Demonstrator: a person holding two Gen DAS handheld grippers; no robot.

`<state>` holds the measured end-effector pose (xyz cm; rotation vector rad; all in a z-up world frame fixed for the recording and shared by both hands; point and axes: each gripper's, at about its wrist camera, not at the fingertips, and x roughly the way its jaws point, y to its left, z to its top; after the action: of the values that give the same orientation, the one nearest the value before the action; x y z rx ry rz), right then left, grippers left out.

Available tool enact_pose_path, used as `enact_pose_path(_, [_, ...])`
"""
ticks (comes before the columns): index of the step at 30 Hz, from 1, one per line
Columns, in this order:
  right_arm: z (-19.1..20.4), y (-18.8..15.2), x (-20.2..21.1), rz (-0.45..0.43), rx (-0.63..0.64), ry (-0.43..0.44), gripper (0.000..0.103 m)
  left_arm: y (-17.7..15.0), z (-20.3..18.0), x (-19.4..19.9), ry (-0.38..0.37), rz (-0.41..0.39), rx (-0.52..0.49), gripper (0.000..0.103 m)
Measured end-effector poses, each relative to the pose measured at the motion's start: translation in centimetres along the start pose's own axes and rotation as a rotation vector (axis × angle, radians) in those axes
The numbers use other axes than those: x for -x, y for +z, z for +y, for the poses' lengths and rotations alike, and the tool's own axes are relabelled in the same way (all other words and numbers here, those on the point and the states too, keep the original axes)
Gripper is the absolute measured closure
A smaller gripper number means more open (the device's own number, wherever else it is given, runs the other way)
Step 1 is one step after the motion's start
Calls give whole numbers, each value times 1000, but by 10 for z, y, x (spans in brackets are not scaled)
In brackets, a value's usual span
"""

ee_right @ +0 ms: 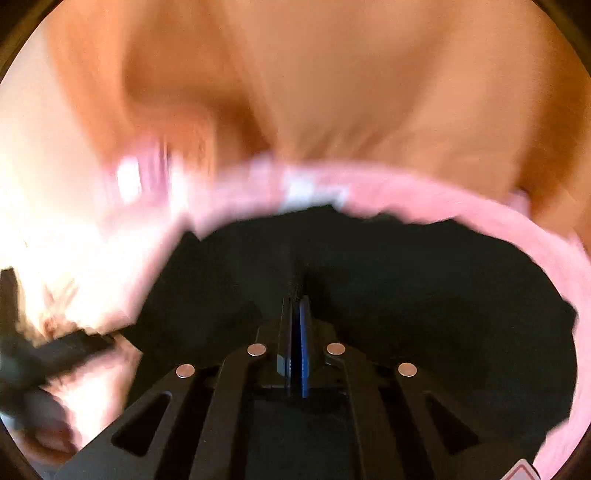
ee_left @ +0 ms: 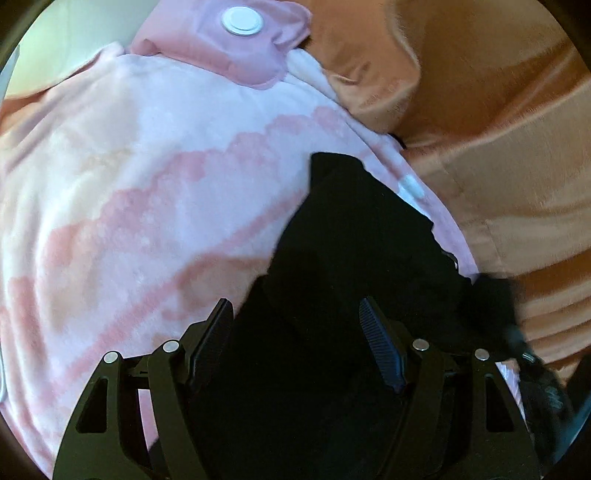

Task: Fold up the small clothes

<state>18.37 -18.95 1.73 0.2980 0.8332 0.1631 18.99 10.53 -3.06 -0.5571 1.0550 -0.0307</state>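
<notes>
A small black garment (ee_left: 343, 236) lies on a pink and white fleece blanket (ee_left: 147, 192). In the left wrist view my left gripper (ee_left: 295, 314) is open, its two fingers spread with the black cloth lying between and under them. In the right wrist view, which is blurred by motion, my right gripper (ee_right: 295, 295) is shut with its pads pressed together on the black garment (ee_right: 406, 280), at the middle of the cloth. The pink blanket edge (ee_right: 369, 188) curves around the garment's far side.
An orange bed cover (ee_left: 498, 129) fills the right and far side. A pink pouch with a white round cap (ee_left: 242, 20) lies at the blanket's far edge. The other gripper shows as a dark blurred shape (ee_right: 44, 354) at the left of the right wrist view.
</notes>
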Motion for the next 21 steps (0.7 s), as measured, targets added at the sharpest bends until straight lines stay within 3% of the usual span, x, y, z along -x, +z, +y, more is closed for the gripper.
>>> enact_pose_path(1, [-23, 1, 29, -45, -79, 45, 101, -3, -4, -3, -9, 10, -4, 34])
enact_pose_path(3, [-53, -9, 53, -56, -119, 19, 97, -10, -11, -11, -23, 42, -1, 34])
enact_pose_path(6, [-99, -41, 52, 27, -147, -122, 93, -16, -19, -24, -43, 93, 19, 34])
enact_pose_path(8, [-130, -57, 41, 72, -285, -69, 92, -18, -21, -30, -37, 89, 48, 34])
enact_pose_path(11, [-142, -54, 30, 93, -339, -28, 88, -15, -26, -32, -38, 76, 60, 34])
enact_pose_path(13, [-139, -48, 27, 78, -319, -19, 68, -12, -22, -35, -57, 85, 99, 34])
enact_pose_path(14, [-140, -46, 27, 75, -320, -21, 53, -11, -19, -36, -67, 84, 123, 34])
enact_pose_path(17, [-158, -44, 30, 62, -349, -45, 50, -12, -16, -33, -95, 100, 164, 35])
enact_pose_path(21, [-187, -50, 33, 45, -490, -14, 50, -11, -11, -40, -134, 136, 195, 35])
